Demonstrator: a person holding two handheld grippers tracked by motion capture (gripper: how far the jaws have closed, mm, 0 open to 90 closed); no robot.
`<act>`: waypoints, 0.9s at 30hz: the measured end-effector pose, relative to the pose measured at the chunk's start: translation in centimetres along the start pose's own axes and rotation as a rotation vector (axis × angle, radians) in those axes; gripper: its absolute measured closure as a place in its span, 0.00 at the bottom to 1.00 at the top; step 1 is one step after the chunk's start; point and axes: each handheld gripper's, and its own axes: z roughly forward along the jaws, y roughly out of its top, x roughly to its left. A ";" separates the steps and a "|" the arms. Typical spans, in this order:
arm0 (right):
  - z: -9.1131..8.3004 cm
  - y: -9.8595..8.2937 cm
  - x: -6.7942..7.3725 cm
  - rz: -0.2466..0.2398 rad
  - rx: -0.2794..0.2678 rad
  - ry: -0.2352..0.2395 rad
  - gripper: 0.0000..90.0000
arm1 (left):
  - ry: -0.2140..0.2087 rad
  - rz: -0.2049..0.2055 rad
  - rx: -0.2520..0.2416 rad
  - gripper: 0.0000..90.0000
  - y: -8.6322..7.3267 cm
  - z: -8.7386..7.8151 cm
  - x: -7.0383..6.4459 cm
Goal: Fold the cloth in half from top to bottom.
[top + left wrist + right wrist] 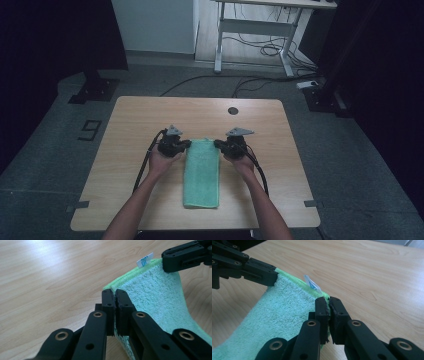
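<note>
A folded green towel (201,175) lies lengthwise in the middle of the wooden table (130,120). My left gripper (188,144) is shut on the towel's far left corner, and my right gripper (217,143) is shut on its far right corner. In the left gripper view the jaws (115,293) pinch the towel (155,297) edge, lifted slightly off the table, with the right gripper (166,265) at the other corner. In the right gripper view the jaws (329,301) clamp the towel (279,312) beside a small white label (312,285), with the left gripper (273,277) opposite.
A round dark grommet (232,111) sits near the table's far edge. Cables trail from both grippers toward the front edge. A white desk frame (255,30) with loose cables stands on the floor behind.
</note>
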 end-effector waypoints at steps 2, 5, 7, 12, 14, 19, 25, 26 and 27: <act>-0.4 0.2 0.3 -0.007 -0.010 0.005 0.95 | 0.001 0.008 -0.014 0.96 0.0 -0.5 -0.2; -0.9 0.3 0.7 -0.024 -0.024 0.009 0.95 | -0.005 0.017 -0.029 0.96 -0.1 -1.0 -0.4; -1.3 0.2 0.9 -0.030 -0.036 0.011 0.95 | -0.013 0.026 -0.037 0.96 -0.1 -1.4 -0.6; -2.1 -0.4 1.2 -0.036 -0.041 0.018 0.95 | -0.018 0.055 -0.042 0.96 -0.2 -1.8 -1.4; -2.4 -0.5 1.3 -0.040 -0.047 0.017 0.95 | -0.021 0.058 -0.044 0.96 -0.2 -2.0 -1.6; -2.9 -0.6 1.6 -0.044 -0.054 0.033 0.95 | -0.025 0.066 -0.048 0.96 -0.3 -2.6 -1.9; -3.2 -0.7 2.3 -0.053 -0.055 0.047 0.95 | -0.028 0.065 -0.043 0.96 -0.8 -3.3 -2.1; -3.3 -0.7 2.4 -0.054 -0.056 0.048 0.95 | -0.028 0.065 -0.040 0.96 -0.9 -3.4 -2.2; -3.3 -0.7 2.5 -0.054 -0.058 0.051 0.95 | -0.029 0.063 -0.042 0.96 -1.0 -3.5 -2.2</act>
